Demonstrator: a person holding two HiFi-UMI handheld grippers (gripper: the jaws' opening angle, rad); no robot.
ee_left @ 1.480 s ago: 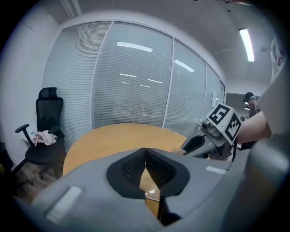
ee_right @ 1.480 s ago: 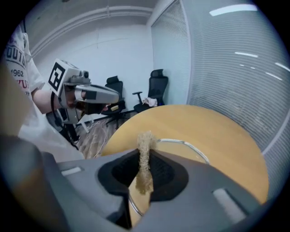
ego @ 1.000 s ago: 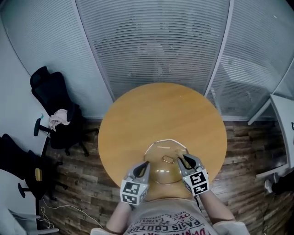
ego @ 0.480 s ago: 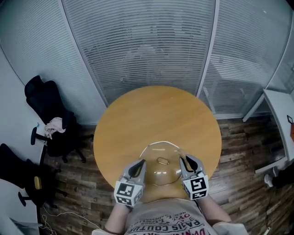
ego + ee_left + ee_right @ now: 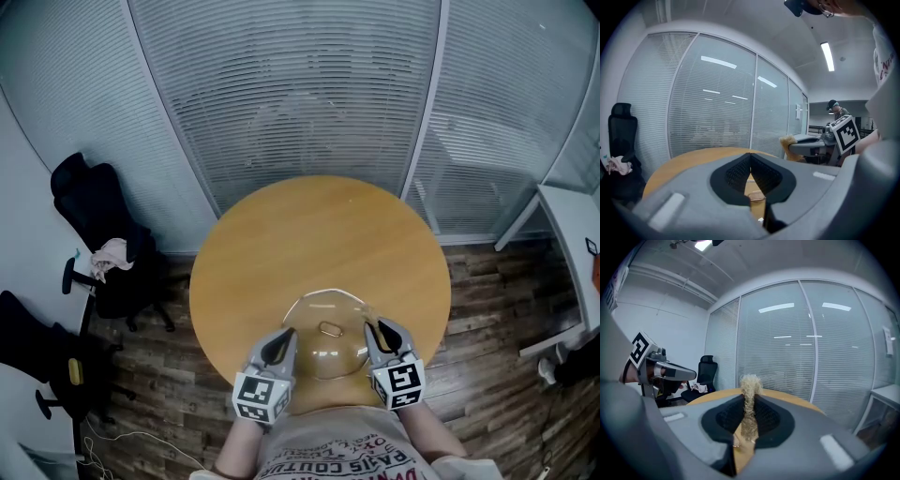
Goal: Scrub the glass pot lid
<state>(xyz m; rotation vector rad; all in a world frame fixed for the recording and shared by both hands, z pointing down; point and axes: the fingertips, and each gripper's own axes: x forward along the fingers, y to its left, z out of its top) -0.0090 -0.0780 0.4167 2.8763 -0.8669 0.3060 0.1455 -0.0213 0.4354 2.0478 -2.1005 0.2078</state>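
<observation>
Glass pot lid (image 5: 328,307): location?
- Lies on the round table (image 5: 319,234), at its near edge, handle up, between the two grippers.

- Tools, state?
- Left gripper (image 5: 287,336): jaws closed tip to tip, nothing seen pinched; it sits at the lid's left rim, and glass shows through the gap beneath the jaws. Right gripper (image 5: 369,329): jaws clamped on a pale, fibrous scrubber (image 5: 750,397), the tuft standing proud of the tips, at the lid's right rim.

- Progress?
- Judged early. Scrubber in hand and beside the glass; whether it touches cannot be told. No suds, water or wiped streaks visible. Scrubbing of the lid's surface appears left to do.
</observation>
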